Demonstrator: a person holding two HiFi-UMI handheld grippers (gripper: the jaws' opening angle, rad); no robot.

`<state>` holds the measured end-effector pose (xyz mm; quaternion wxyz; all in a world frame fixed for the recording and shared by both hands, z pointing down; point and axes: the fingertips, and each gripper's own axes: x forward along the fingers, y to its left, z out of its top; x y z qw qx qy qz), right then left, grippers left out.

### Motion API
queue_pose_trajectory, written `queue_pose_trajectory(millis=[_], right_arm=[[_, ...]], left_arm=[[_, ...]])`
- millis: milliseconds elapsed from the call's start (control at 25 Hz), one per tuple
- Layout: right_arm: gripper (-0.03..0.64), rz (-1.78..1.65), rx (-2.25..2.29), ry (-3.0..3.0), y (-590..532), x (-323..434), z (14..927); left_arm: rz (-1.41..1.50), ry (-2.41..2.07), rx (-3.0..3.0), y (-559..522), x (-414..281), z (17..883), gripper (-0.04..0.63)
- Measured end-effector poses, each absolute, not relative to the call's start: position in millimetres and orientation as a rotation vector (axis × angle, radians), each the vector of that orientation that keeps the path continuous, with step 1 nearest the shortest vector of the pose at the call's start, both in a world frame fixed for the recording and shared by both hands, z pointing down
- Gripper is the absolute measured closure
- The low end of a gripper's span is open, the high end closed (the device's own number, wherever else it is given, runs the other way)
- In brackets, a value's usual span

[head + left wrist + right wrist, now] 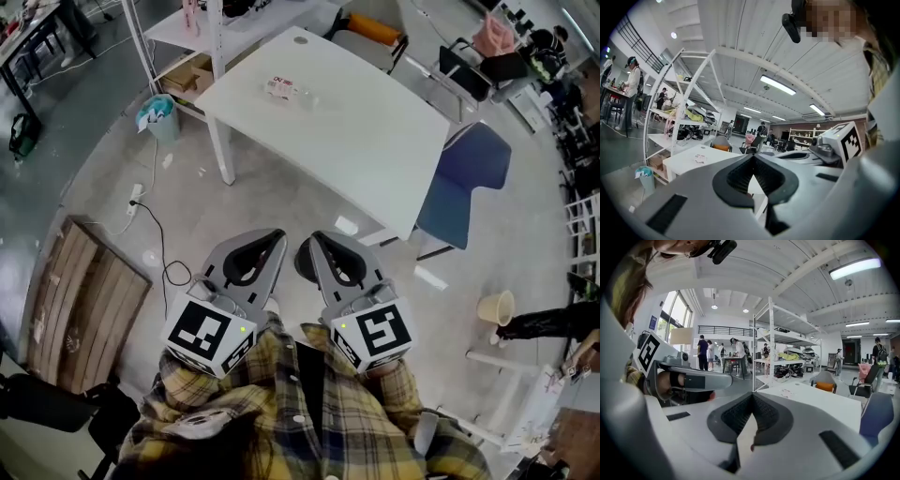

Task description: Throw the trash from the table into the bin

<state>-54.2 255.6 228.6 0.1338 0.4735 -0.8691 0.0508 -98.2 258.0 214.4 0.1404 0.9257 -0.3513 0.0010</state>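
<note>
A small crumpled wrapper (279,89) lies on the white table (375,141) near its far left edge, with a clear scrap (306,99) beside it. A small bin with a teal liner (159,116) stands on the floor left of the table. My left gripper (278,235) and right gripper (311,240) are held side by side close to my body, well short of the table, both shut with nothing in them. The left gripper view shows the wrapper (700,158) and the bin (645,174) beyond the shut jaws of the left gripper (752,157). The right gripper (752,394) points at the table (820,401).
A blue chair (469,173) stands at the table's right corner. A wooden pallet (75,300) lies on the floor at the left, with a power strip and cable (137,199) near it. A white shelf rack (202,37) stands behind the table. A paper cup (495,307) lies on the floor at the right.
</note>
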Motion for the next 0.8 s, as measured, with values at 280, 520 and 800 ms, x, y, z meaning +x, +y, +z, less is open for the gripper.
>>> queue_pose_trajectory(millis=[280, 520, 800], right_arm=[[0.618, 0.180, 1.358, -2.511, 214.9, -77.6, 243.7], [0.618, 0.204, 1.402, -2.479, 153.6, -108.0, 249.3], [0.618, 0.224, 1.478, -2.419, 79.7, -141.2, 252.1]], left_arm=[[0.003, -1.013, 2.652, 216.4, -120.6, 226.3, 0.589], [0.029, -0.955, 2.671, 155.2, -151.1, 229.2, 0.589], [0.059, -0.859, 2.703, 83.2, -191.2, 229.5, 0.588]])
